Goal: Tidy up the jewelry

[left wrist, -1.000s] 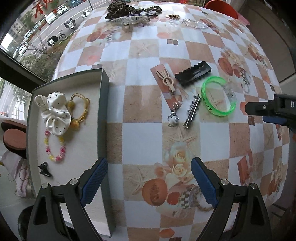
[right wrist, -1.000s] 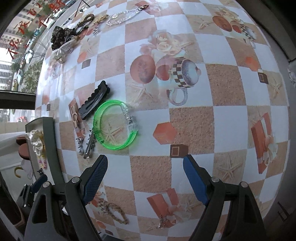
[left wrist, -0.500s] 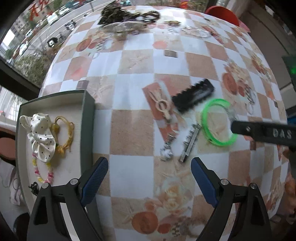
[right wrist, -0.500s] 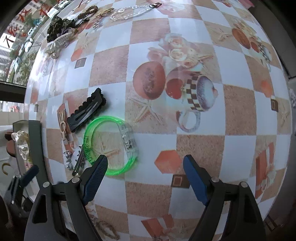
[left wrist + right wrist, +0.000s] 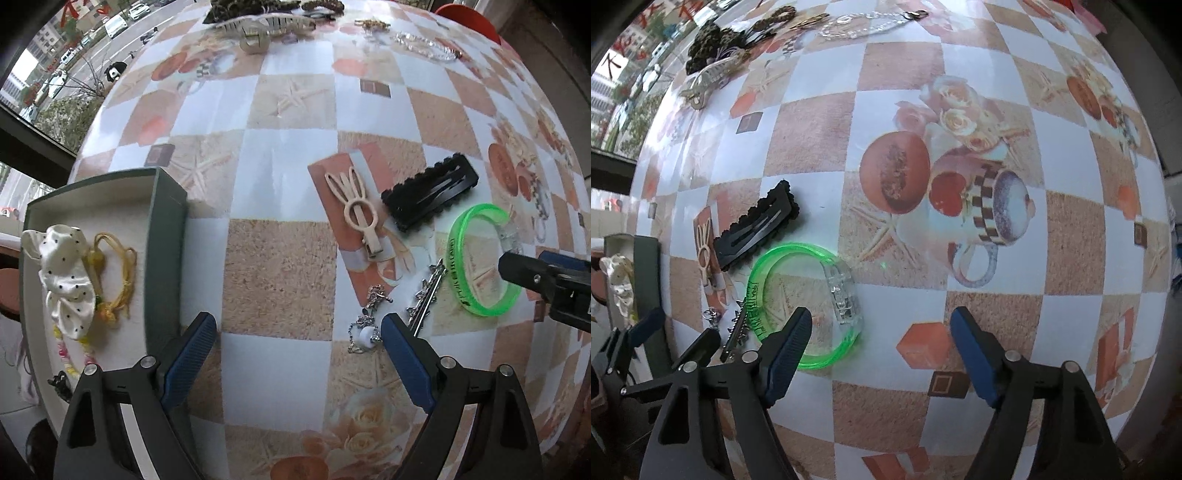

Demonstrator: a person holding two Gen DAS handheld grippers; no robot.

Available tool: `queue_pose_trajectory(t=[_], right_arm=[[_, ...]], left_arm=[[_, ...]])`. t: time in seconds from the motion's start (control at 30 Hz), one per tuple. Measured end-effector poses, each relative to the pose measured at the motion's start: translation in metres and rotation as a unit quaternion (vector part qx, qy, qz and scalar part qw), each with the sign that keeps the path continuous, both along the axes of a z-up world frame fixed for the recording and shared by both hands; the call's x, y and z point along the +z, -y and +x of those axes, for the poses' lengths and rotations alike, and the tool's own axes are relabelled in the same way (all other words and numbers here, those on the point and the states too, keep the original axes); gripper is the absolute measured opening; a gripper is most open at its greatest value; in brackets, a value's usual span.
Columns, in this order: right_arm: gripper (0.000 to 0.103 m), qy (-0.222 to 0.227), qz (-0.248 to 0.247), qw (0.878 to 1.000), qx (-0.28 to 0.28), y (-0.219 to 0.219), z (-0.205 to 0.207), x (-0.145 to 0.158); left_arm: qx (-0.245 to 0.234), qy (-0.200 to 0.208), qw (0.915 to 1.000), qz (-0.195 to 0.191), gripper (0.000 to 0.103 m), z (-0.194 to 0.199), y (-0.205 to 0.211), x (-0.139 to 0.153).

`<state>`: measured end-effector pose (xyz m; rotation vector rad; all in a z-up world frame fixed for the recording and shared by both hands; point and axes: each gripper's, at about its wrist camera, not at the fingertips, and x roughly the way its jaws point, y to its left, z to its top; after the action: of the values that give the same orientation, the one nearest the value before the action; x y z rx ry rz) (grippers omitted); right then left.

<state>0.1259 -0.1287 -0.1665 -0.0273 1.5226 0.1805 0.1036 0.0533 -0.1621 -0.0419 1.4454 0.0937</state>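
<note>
- Left wrist view, nearest: left gripper (image 5: 295,354) pointing down at the checkered tablecloth (image 5: 277,273), blue pads wide apart, nothing between them but cloth.
- Just by its right pad: a little silver chain with a white bead (image 5: 365,328) and a silver spiky clip (image 5: 428,291), lying flat.
- Off to the left: a grey tray (image 5: 168,258) at the table edge, with a white dotted scrunchie (image 5: 64,280), a yellow cord tie (image 5: 118,273), a pink and yellow bead bracelet (image 5: 74,358) and a tiny black clip (image 5: 61,384) inside.
- Past the silver things: a cream hair clip (image 5: 356,210), a black snap clip (image 5: 430,192) just beside it, and the green bangle (image 5: 480,258) at the right.
- Right wrist view: right gripper (image 5: 881,347) pointing down, pads apart and closing in.
- Left pad over the near edge of the green bangle, with its clear block (image 5: 844,291) in the gap between the pads; touching or not, cannot tell.
- Right pad over bare cloth, well apart from the bangle.
- Far side of the table: a see-through claw clip (image 5: 266,26), a dark leopard scrunchie (image 5: 709,51) and a clear bead chain (image 5: 871,24).
</note>
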Motion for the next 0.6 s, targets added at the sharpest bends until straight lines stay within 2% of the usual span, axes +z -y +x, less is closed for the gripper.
queue_pose_trajectory(t=[0.13,0.23,0.43,0.5,0.57,0.6], right_arm=[[0.068,0.017,-0.032,0.999,0.023,-0.012,-0.002,-0.001],[0.057,0.031,-0.053,0.997,0.046,-0.025,-0.007,0.000],[0.031,0.038,-0.052,0.996,0.064,-0.042,-0.009,0.002],[0.021,0.037,-0.050,0.996,0.064,-0.045,-0.008,0.002],[0.012,0.036,-0.049,0.996,0.063,-0.047,-0.009,0.003],[0.011,0.037,-0.049,0.996,0.063,-0.050,-0.010,0.003]], left_arm=[[-0.007,0.004,1.0000,0.001,0.093,-0.001,0.007,-0.002],[-0.015,0.008,0.9998,-0.008,0.078,0.001,0.018,0.002],[-0.042,0.012,0.9989,-0.019,0.041,0.000,0.040,0.009],[-0.044,0.012,0.9987,-0.022,0.033,0.001,0.043,0.010],[-0.045,0.012,0.9986,-0.027,0.014,0.000,0.044,0.010],[-0.045,0.011,0.9984,-0.033,0.014,0.002,0.048,0.011]])
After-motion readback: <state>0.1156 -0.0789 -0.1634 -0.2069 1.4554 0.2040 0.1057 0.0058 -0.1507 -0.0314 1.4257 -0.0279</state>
